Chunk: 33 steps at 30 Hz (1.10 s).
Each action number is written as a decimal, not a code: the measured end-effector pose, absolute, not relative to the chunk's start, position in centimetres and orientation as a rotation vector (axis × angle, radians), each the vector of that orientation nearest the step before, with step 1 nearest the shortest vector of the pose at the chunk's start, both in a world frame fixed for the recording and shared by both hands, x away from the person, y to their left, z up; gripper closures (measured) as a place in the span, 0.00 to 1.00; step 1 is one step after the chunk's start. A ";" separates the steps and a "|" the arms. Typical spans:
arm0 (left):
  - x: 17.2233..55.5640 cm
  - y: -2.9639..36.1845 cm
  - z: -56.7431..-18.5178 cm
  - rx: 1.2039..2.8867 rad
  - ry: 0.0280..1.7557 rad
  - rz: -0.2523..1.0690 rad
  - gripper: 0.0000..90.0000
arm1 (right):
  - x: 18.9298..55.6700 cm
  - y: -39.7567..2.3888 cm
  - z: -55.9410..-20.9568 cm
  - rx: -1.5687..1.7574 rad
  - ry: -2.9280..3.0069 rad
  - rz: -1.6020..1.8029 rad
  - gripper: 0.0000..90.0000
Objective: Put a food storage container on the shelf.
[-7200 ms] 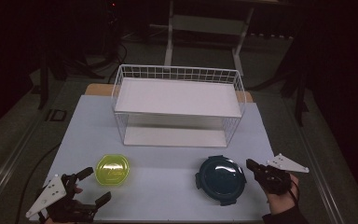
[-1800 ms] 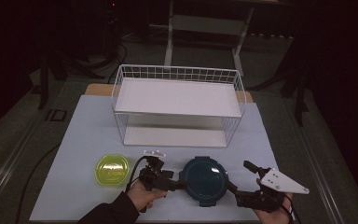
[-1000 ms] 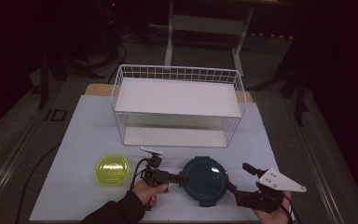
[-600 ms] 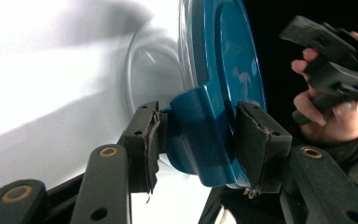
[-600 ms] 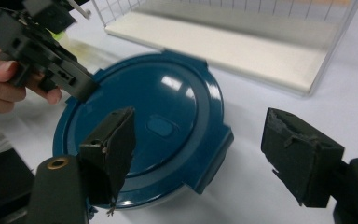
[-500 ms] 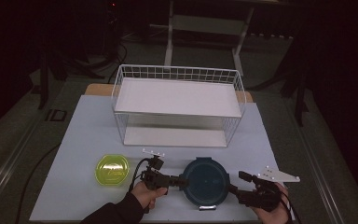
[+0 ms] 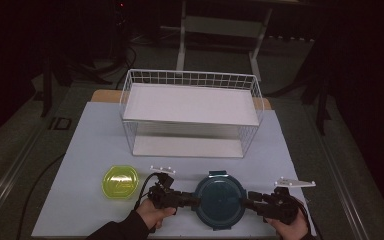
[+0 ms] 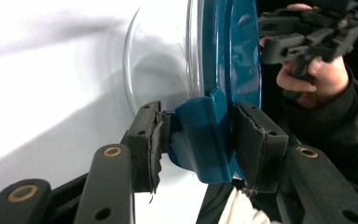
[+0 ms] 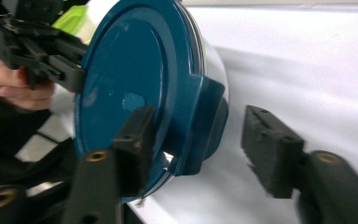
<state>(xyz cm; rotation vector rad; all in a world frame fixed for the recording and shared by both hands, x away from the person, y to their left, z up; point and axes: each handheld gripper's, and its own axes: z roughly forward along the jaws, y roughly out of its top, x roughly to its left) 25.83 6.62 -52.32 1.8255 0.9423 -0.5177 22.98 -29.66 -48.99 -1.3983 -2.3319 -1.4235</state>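
A round glass container with a dark blue clip-on lid [image 7: 219, 200] sits on the white table near the front edge. At its left side my left gripper [image 7: 192, 201] is shut on the lid's clip tab [image 8: 200, 140], one pad on each face of the tab. My right gripper [image 7: 251, 201] is at the container's right side. In the right gripper view it [image 9: 200, 144] stands open, its jaws either side of the right clip [image 9: 209, 121] with a gap on the right. The lid [image 9: 126, 93] appears on edge there.
A yellow-green lidded container [image 7: 121, 182] lies left of the blue one, close to my left hand. A white two-tier wire rack [image 7: 190, 112] stands at the middle back of the table. Dark floor surrounds the table.
My left gripper came from the table's front left, past the yellow-green container, and shut on the blue lid's left clip. My right gripper moved in to the right clip.
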 end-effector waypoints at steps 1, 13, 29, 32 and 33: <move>25.8 6.6 -52.3 1.831 0.933 -0.515 0.60 | 23.0 -29.7 -49.0 -1.390 -2.321 -1.418 0.55; 25.5 6.6 -52.1 1.863 0.866 -0.488 0.61 | 24.0 -30.1 -49.5 -1.323 -2.191 -1.349 0.60; 25.4 6.7 -52.3 1.798 0.940 -0.521 0.63 | 23.9 -30.5 -50.0 -1.309 -2.104 -1.349 0.63; 25.3 6.7 -52.0 1.798 0.948 -0.497 0.63 | 23.7 -30.3 -49.7 -1.310 -2.134 -1.340 0.63; 25.3 6.7 -51.9 1.799 0.948 -0.506 0.64 | 23.7 -30.3 -49.7 -1.316 -2.125 -1.345 0.63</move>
